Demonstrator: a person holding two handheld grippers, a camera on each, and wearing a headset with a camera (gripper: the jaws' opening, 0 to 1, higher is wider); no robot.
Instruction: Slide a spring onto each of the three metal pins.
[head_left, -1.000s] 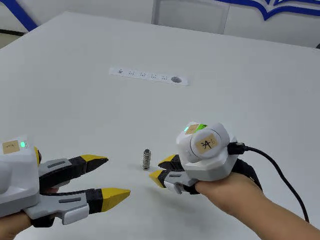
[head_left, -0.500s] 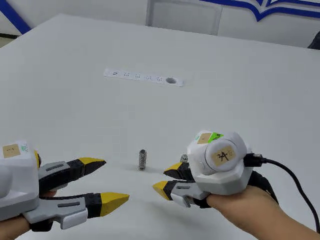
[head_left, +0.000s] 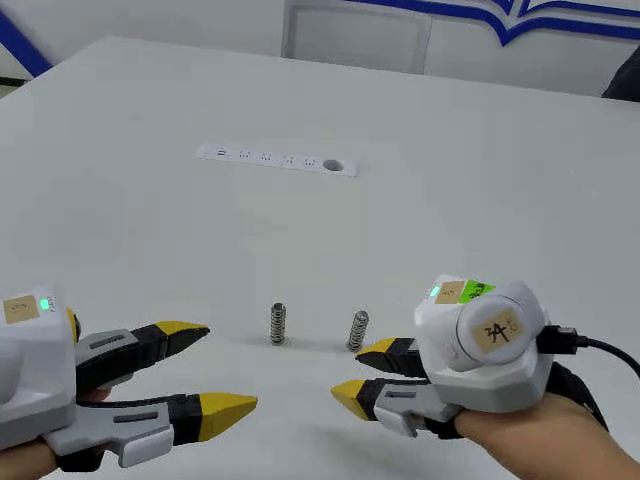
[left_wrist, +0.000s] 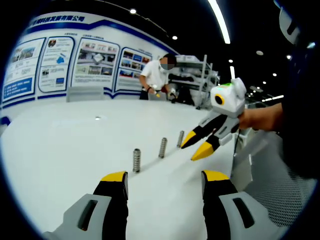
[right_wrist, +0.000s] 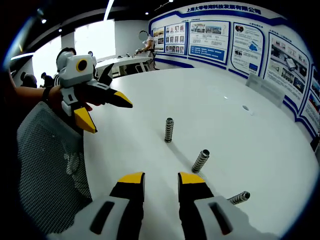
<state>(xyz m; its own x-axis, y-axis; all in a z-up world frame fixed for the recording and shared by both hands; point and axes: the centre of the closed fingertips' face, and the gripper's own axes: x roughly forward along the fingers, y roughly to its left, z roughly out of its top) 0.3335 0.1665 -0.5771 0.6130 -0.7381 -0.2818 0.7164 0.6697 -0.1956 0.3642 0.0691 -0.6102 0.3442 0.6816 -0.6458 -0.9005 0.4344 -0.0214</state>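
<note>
Both grippers empty; springs (left_wrist: 162, 147) stand upright on the white surface (head_left: 450, 200).
The left gripper (head_left: 228, 367) has its jaws spread wide, holding and touching nothing. The right gripper (head_left: 348, 369) has its jaws parted more narrowly, likewise empty, tips just beside the nearer spring (head_left: 358, 330). A second spring (head_left: 278, 323) stands apart, between the two grippers. The right gripper view places a third spring (right_wrist: 239, 198) close by its right jaw. Bare surface runs onward to a power strip (head_left: 275, 159). Display boards (left_wrist: 75, 62) line the room's wall.
</note>
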